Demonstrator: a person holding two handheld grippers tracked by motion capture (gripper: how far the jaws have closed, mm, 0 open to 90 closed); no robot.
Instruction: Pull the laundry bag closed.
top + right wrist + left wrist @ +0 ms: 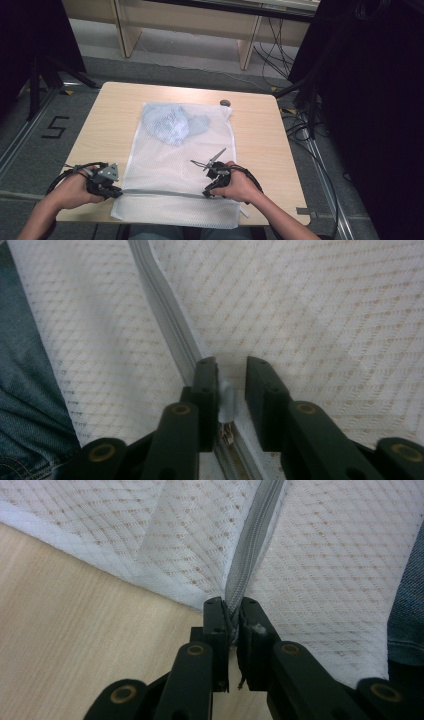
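Note:
A white mesh laundry bag lies flat on the wooden table, with a light blue garment inside its far end. A grey zipper runs across the bag near the front edge. My left gripper is at the zipper's left end; in the left gripper view it is shut on the zipper tape. My right gripper sits over the zipper farther right. In the right gripper view it is open, and the zipper pull lies between the jaws against one of them.
A small dark round object rests at the table's far edge by the bag's corner. The bag's front edge hangs over the table front, above the person's jeans. Black stands and cables flank the table on both sides.

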